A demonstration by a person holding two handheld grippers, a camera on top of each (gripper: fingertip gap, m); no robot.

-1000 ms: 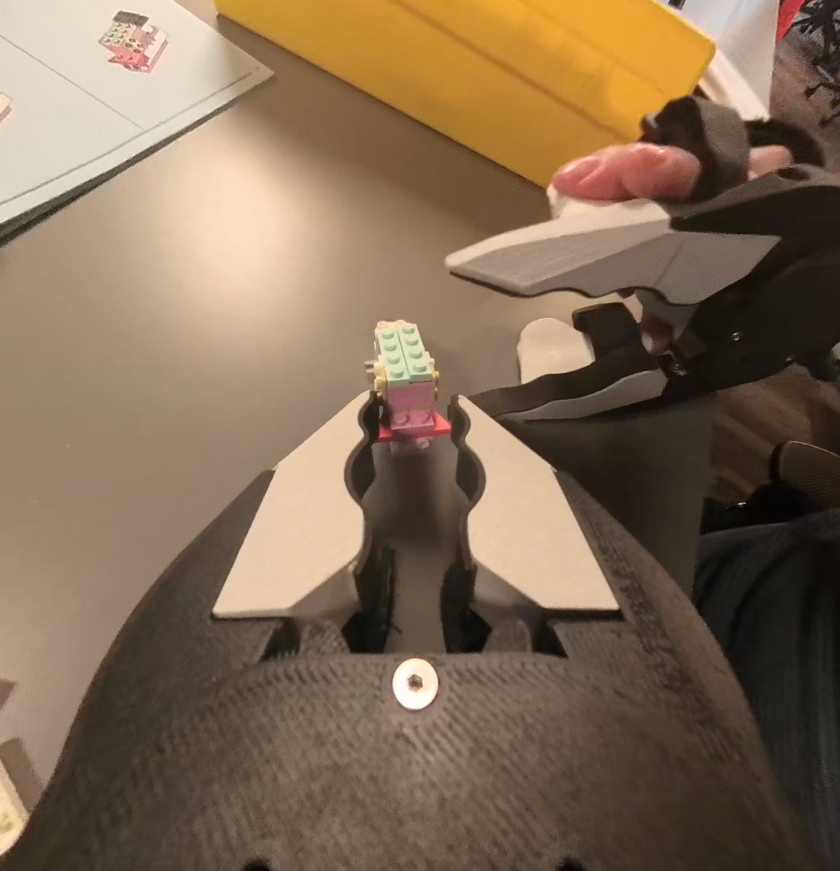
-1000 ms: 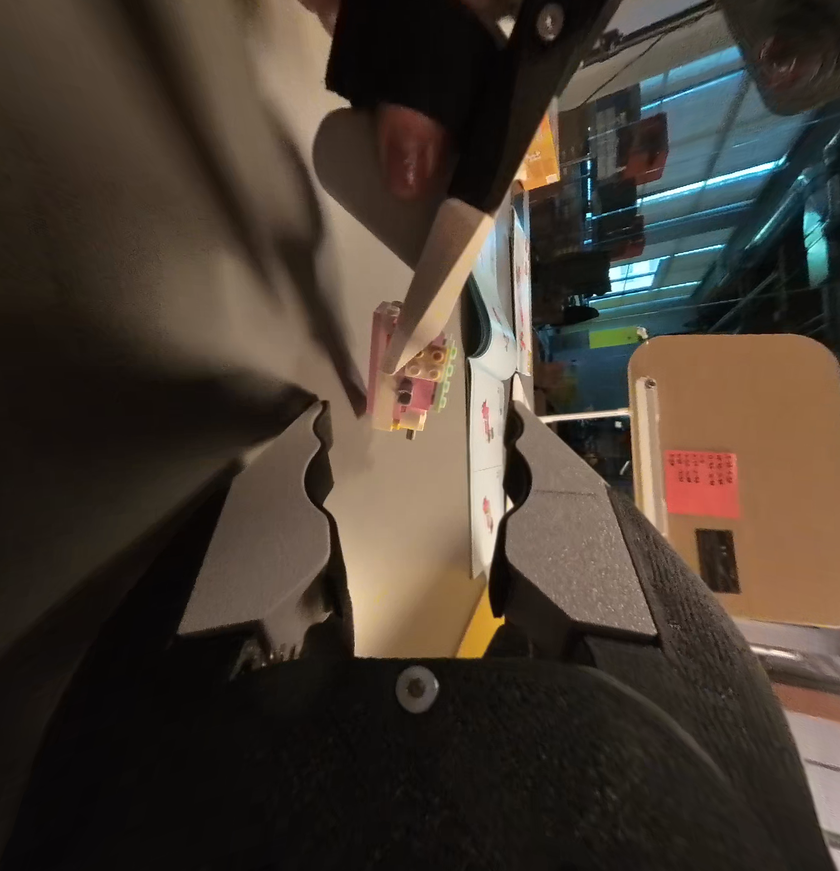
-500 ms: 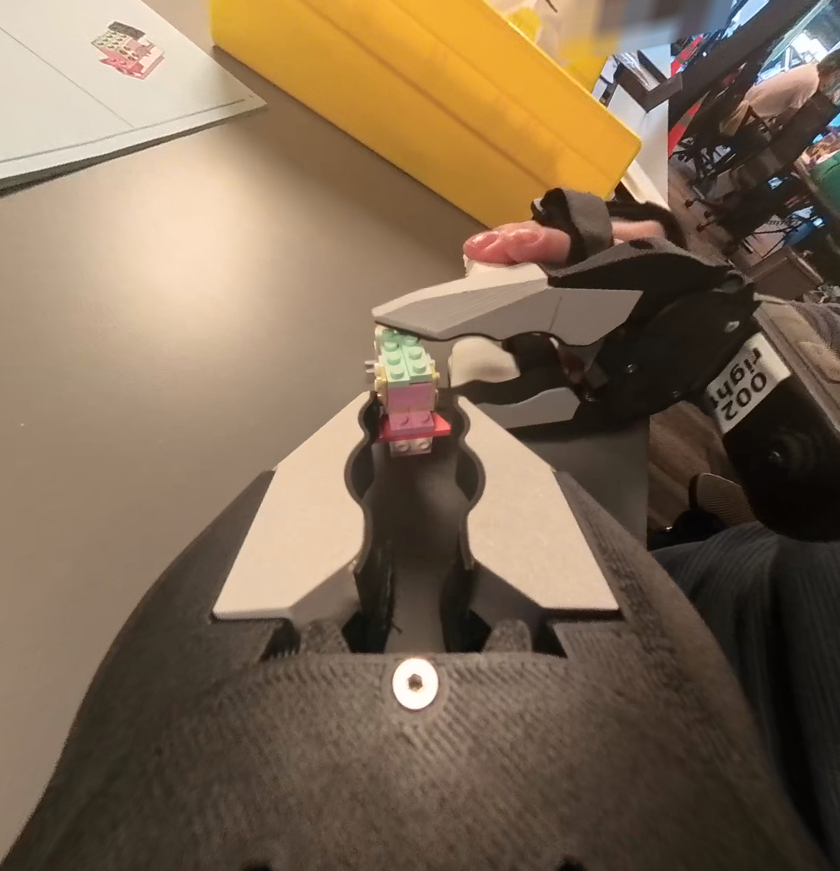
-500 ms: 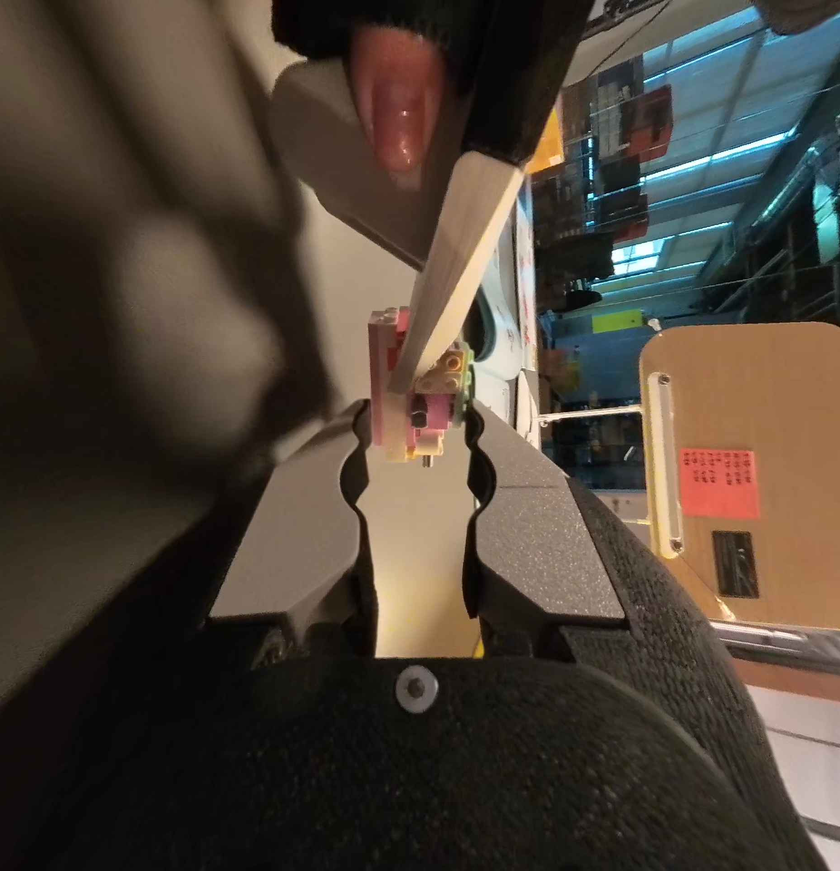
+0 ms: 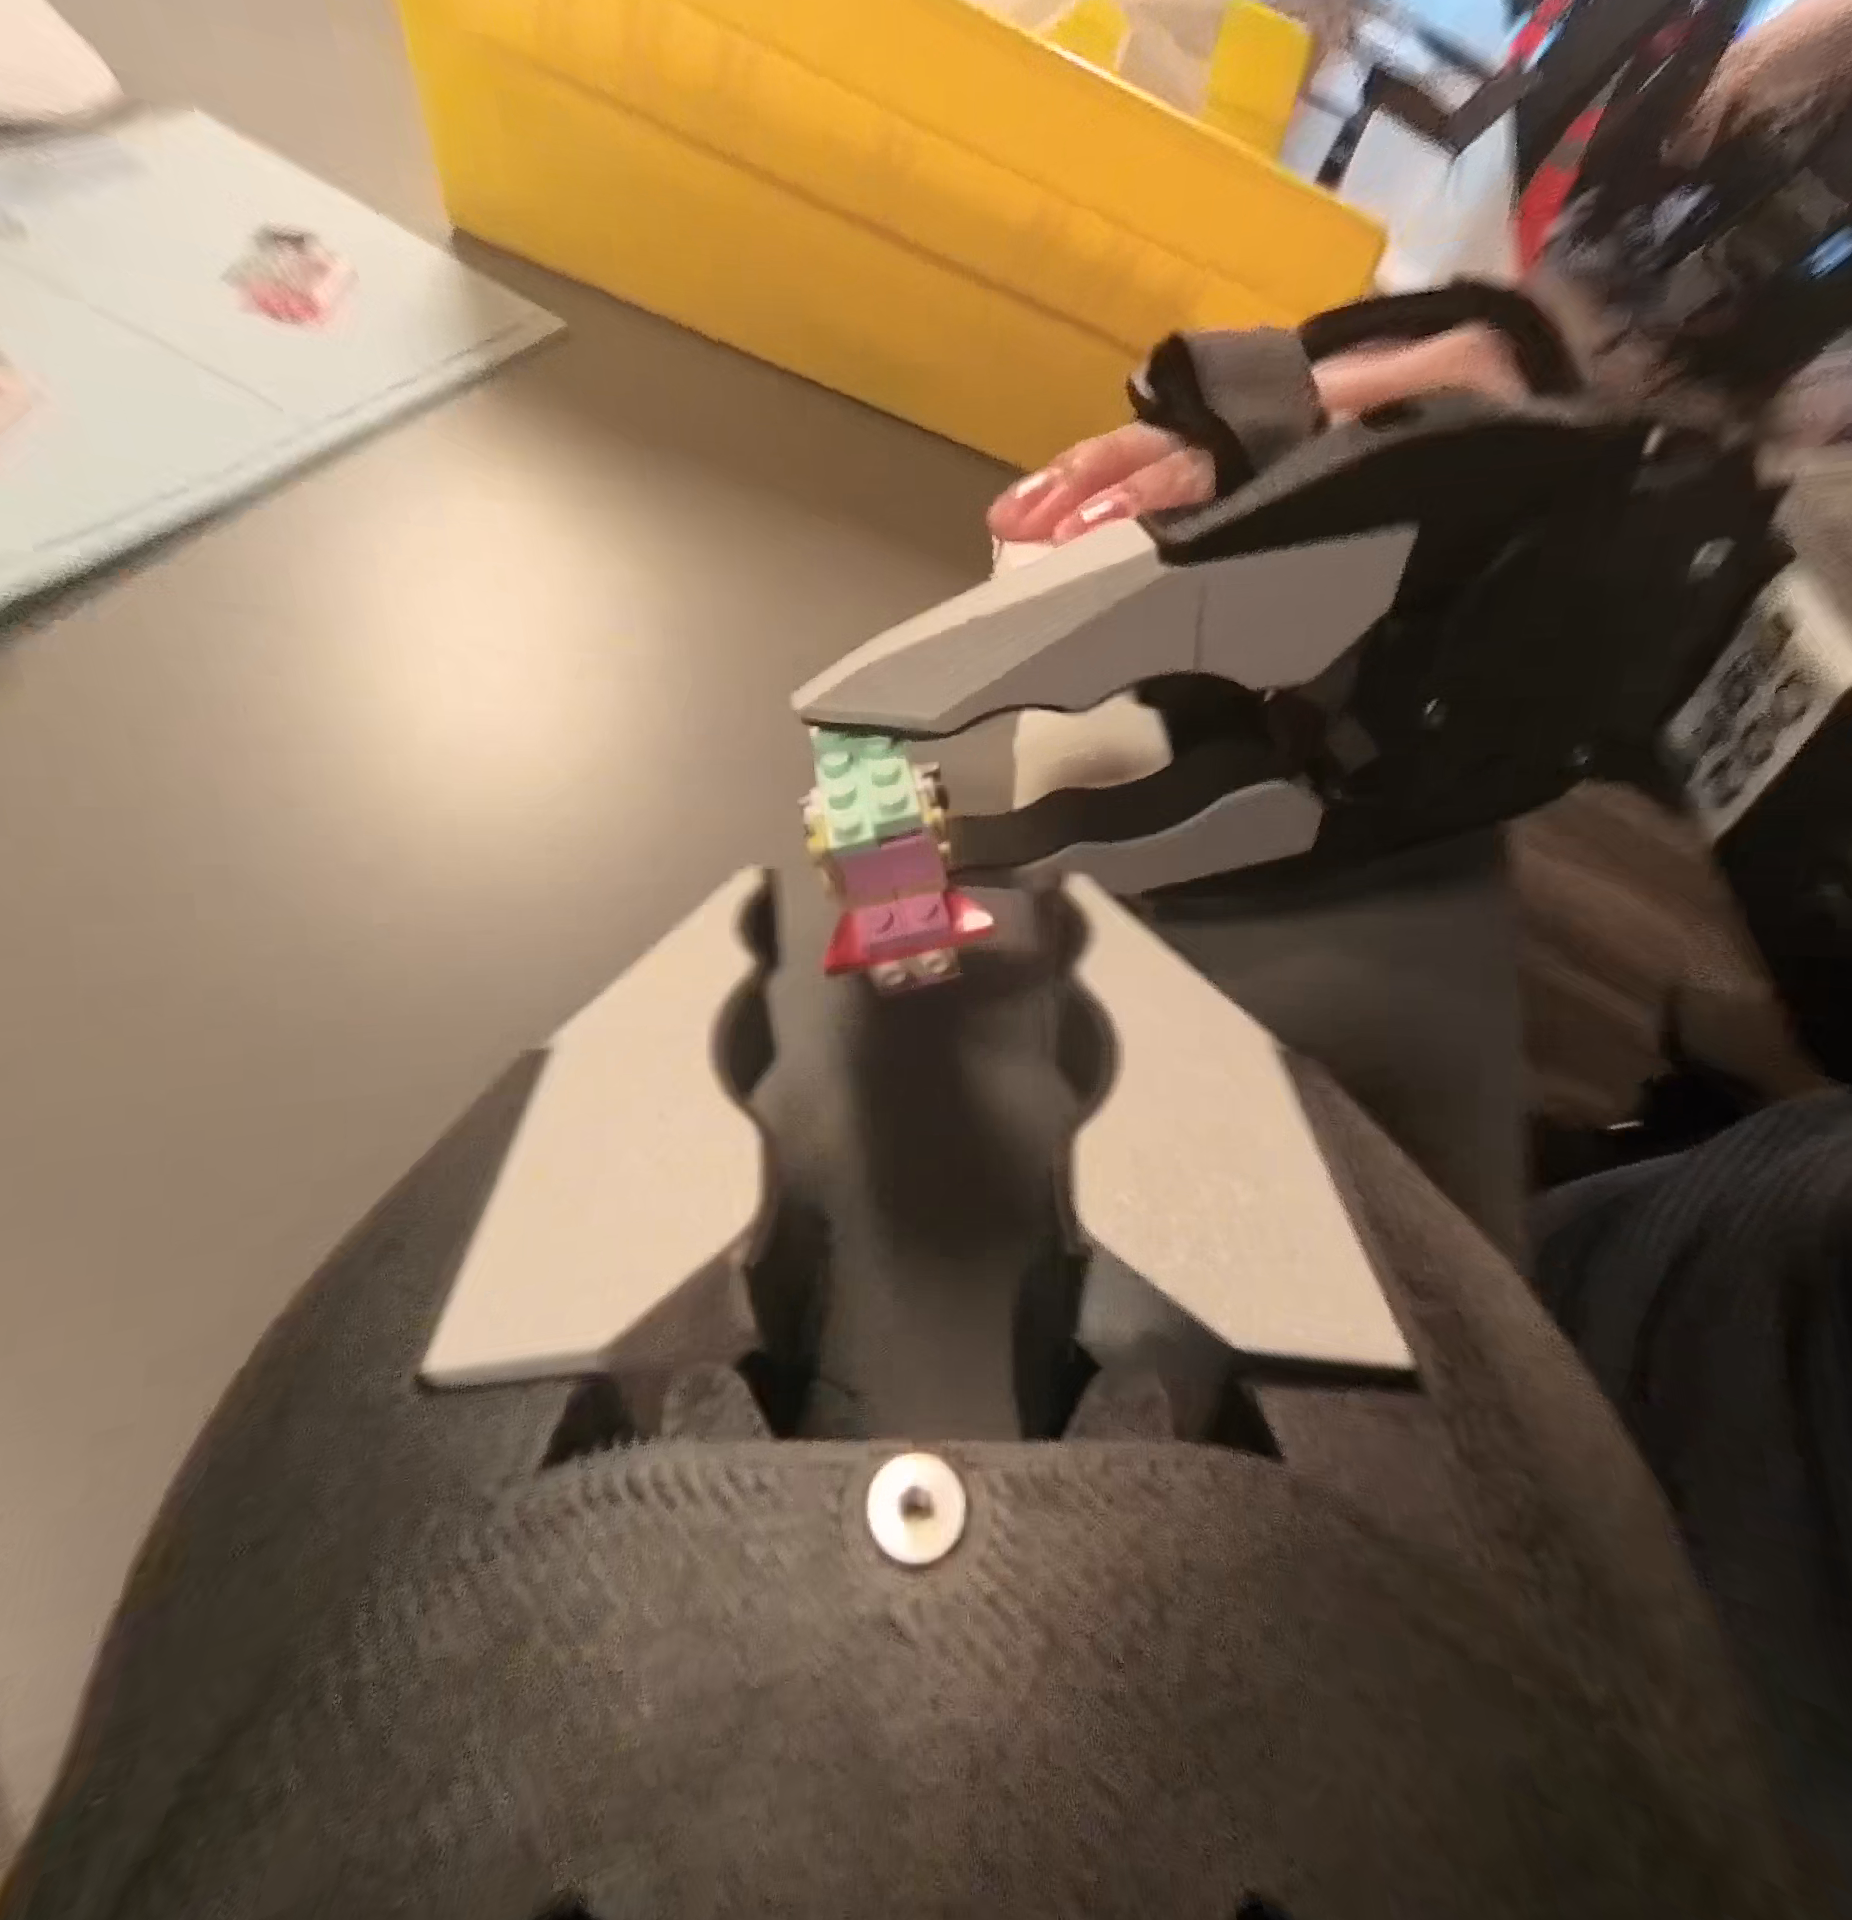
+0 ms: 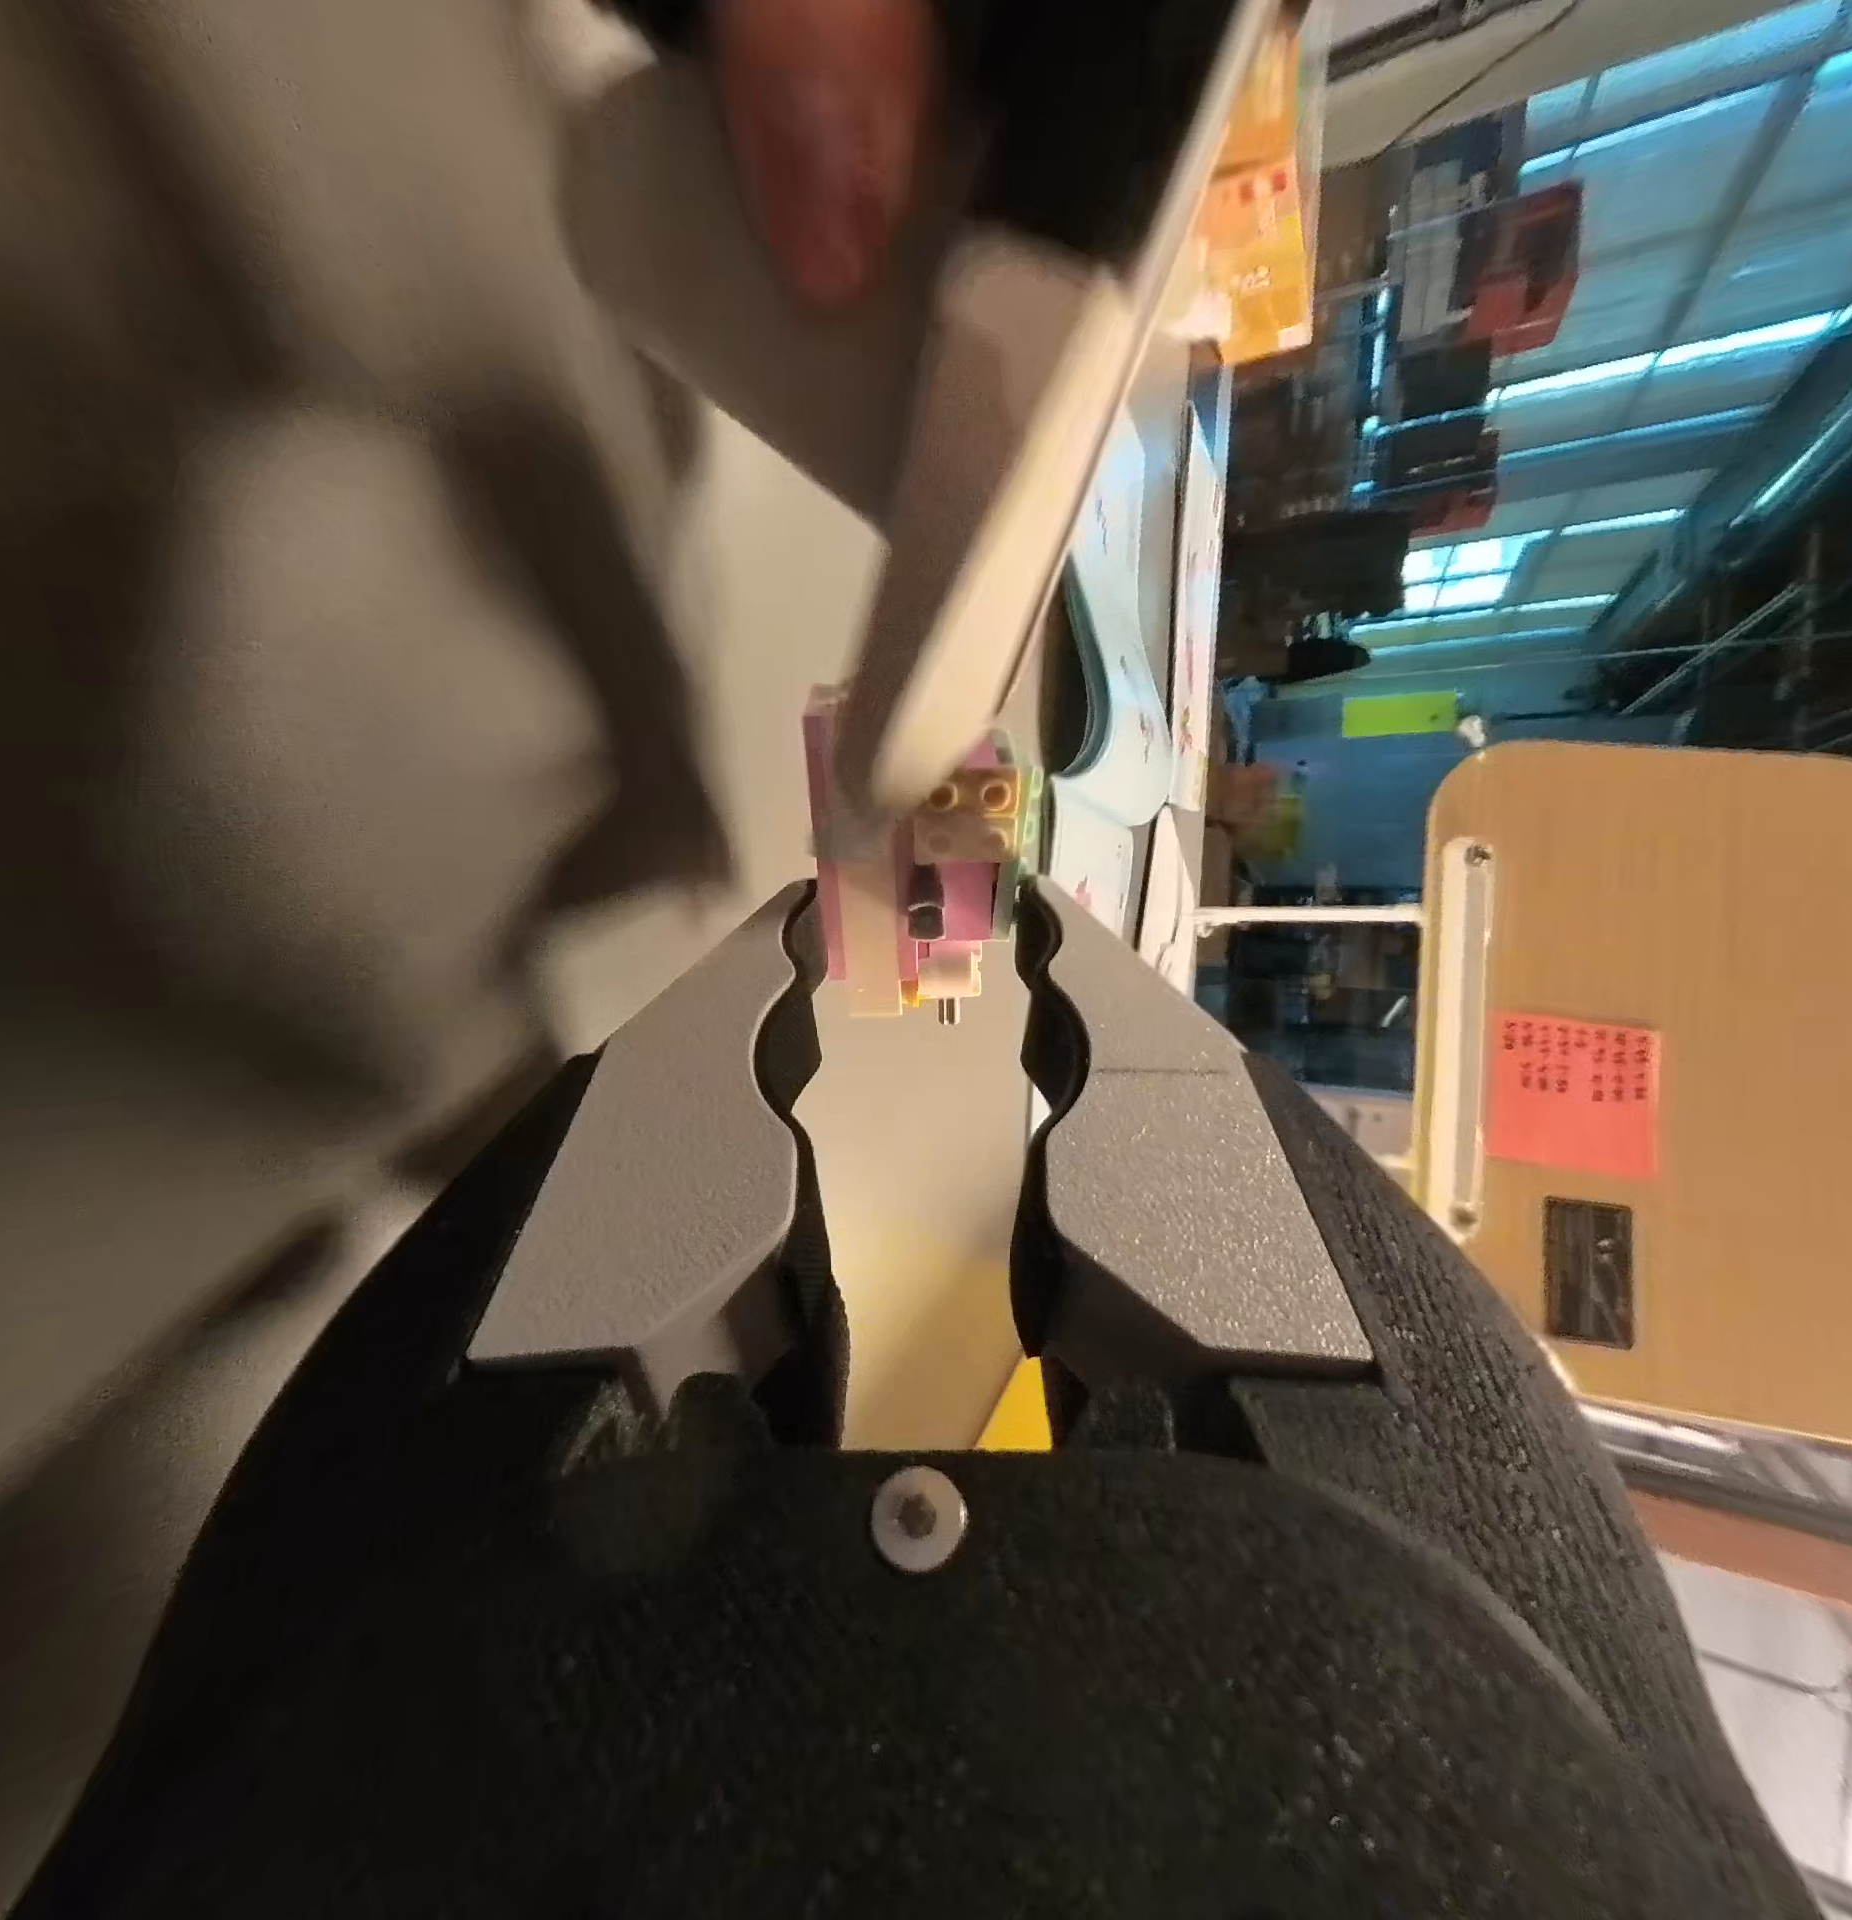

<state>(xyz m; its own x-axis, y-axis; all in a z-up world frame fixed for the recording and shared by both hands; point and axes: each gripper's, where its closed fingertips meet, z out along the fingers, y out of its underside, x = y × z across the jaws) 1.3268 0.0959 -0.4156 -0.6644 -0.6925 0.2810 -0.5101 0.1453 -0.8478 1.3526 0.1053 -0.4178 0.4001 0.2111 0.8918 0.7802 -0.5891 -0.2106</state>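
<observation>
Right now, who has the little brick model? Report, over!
Right tongs clamped on brick model. Left tongs open, not gripping it. Yellow bin behind, nothing blocking.

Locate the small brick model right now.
Left wrist view, centre: the brick model is clamped in the right tool, above the grey table, just ahead of the open left tool, which isn't touching it.

Yellow bin beside pale instruction sheet on grey table.
</observation>
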